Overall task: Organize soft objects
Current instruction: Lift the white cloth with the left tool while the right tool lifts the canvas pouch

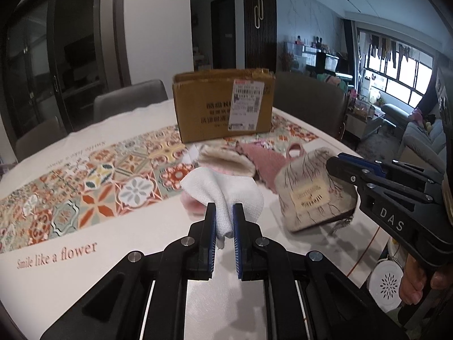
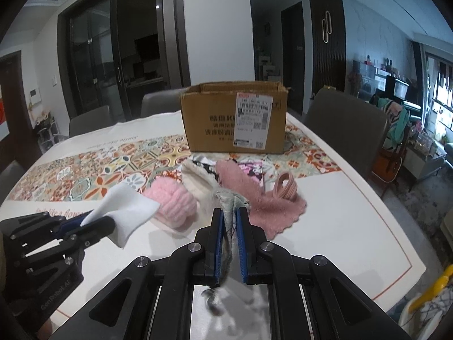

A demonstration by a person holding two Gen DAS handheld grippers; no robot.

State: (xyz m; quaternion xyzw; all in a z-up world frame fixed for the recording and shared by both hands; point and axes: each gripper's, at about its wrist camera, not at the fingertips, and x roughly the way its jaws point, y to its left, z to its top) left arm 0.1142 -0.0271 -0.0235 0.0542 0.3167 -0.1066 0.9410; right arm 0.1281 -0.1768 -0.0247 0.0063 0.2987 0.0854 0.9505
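My left gripper [image 1: 224,212] is shut on a white cloth [image 1: 223,195] and holds it above the table; the cloth also shows in the right wrist view [image 2: 124,212]. My right gripper [image 2: 229,215] is shut on a beige patterned fabric pouch [image 1: 311,192], whose grey edge hangs between the fingers [image 2: 229,226]. On the table lie a fluffy pink ball [image 2: 172,206], a cream fuzzy piece [image 2: 198,184], a pink towel [image 2: 254,201] and a pink hair tie [image 2: 286,188]. An open cardboard box [image 2: 235,119] stands behind them.
A tiled-pattern runner [image 1: 85,195] crosses the white table [image 1: 85,277]. Grey chairs [image 2: 345,124] stand at the far side. The table edge [image 2: 396,243] runs to the right, with a white round object [image 1: 386,286] below it.
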